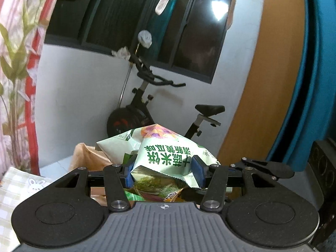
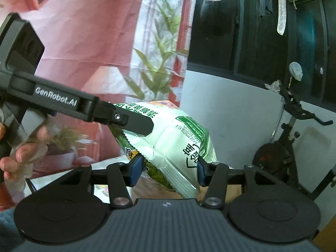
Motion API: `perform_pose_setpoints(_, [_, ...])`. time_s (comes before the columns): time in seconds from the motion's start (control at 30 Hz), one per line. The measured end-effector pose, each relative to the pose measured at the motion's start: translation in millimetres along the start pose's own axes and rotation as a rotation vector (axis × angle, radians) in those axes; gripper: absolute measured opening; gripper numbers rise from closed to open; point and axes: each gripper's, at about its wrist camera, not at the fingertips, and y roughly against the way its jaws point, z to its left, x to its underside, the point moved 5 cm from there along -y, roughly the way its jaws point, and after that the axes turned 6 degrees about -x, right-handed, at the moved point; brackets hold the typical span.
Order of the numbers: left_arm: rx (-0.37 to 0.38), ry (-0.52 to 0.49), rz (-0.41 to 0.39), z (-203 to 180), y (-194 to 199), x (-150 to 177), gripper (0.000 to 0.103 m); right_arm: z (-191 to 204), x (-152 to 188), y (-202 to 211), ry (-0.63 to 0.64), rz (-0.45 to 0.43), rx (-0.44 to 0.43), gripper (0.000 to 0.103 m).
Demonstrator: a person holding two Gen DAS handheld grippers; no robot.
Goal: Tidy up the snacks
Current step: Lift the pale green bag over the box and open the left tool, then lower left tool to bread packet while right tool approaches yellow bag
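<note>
Holding the green-and-white snack bag [image 1: 166,159] from two ends, you have it up in the air, well clear of anything that might bear it. The left gripper [image 1: 164,173] has its blue pads [image 1: 198,171] pressed into the crumpled lower part of the bag, jaws about half way apart; the right gripper [image 2: 168,171] is closed on the bag's crimped seam end, jaws narrower, with the foil wedged between the pads. In the right wrist view the left gripper's black finger [image 2: 136,124] lies across the top of the bag, and your fingers [image 2: 23,153] show on its handle. To do this step well, I judge you should keep both grips even and move the two hands as one, since a puffy bag held at two points will twist or slip if one hand leads; loosen one side only once the bag sits where it belongs. Below the bag, the left wrist view shows a brown paper bag [image 1: 88,157] just behind it and a checked cloth [image 1: 12,193] off to its left. Beyond the bag stands an exercise bike [image 1: 147,105] against a white wall [image 1: 79,96], under a dark window [image 1: 130,21]; a floral curtain [image 1: 19,63] hangs left of the bag.
</note>
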Motion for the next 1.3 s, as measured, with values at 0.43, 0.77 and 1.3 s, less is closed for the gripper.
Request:
perform_pose_setpoints(0.43, [-0.043, 0.017, 0.114, 30.7, -100.2, 6.4, 0.058, -78.6, 28.7, -67.7, -0.163, 0.124, 0.007, 0.053])
perform_pose_setpoints(0.77, [-0.206, 0.021, 0.101, 71.3, -79.1, 17.7, 0.073, -88.5, 54.4, -80.6, -0.202, 0.160, 0.069, 0.064])
perform_pose_setpoints(1.3, [-0.328, -0.001, 0.033, 104.7, 8.5, 67.9, 0.075, -56.9, 93.7, -2.9, -0.217, 0.133, 0.123, 0.064])
